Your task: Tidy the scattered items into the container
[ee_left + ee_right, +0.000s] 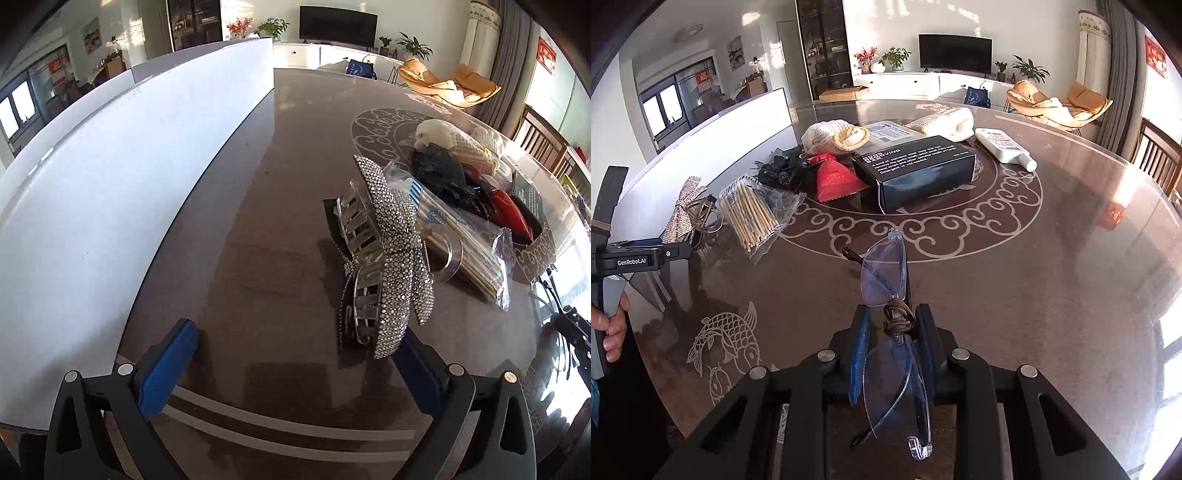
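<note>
Left wrist view: the left gripper (295, 354) stands wide open above the dark glass table (240, 221), nothing between its blue pads. A rhinestone hair claw (384, 258) lies by the right finger, just beside a clear bag of wooden sticks (472, 254). A long white panel (110, 184) runs along the left.

Right wrist view: the right gripper (892, 332) is narrowed on folded rimless glasses (886, 266), pinching them near the bridge, above the table. Further off lie a black box (916, 173), a red pouch (833, 177) and a white bottle (1004, 146); the container cannot be told
</note>
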